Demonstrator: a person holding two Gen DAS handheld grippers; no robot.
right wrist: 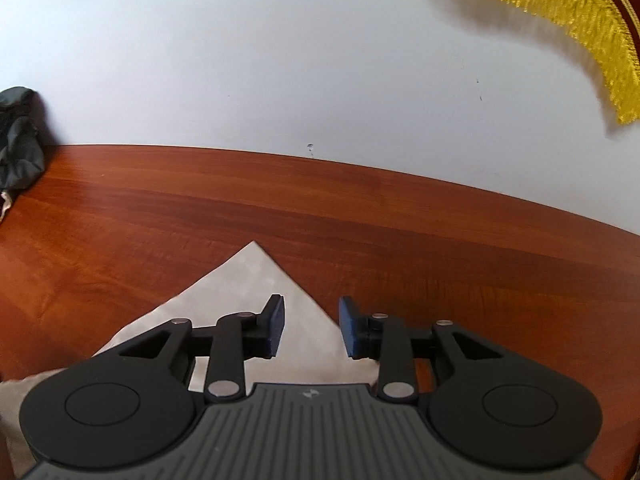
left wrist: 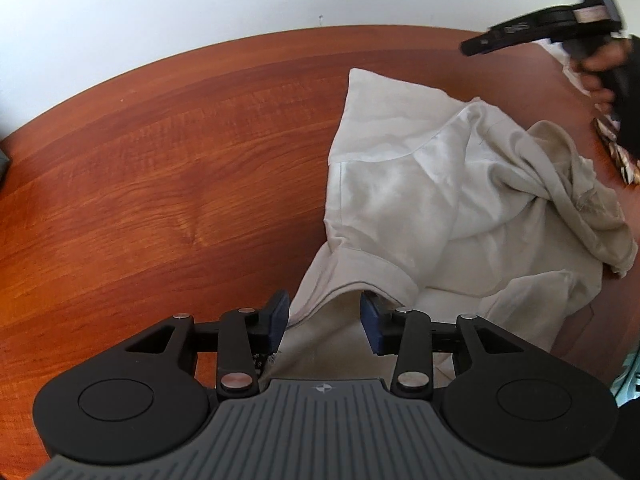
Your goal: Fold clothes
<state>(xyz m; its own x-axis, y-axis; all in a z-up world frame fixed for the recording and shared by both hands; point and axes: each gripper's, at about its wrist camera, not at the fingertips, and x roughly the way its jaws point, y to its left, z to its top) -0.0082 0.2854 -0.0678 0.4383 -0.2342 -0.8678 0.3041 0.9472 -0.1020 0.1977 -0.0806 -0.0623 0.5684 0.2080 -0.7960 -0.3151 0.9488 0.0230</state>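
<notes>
Both jaws are spread wide with nothing held, the left gripper (left wrist: 323,322) poised over the crumpled white garment (left wrist: 440,200) on the wooden table (left wrist: 160,180), the right gripper (right wrist: 311,326) above its corner.

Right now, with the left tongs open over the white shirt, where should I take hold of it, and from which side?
Grip the sleeve cuff, the thick hemmed edge lying just ahead of the left tongs. Come straight forward and down from the near side: the white shirt is bunched up farther right, while here the cuff makes a flat, doubled band that should pinch cleanly off the table.
</notes>
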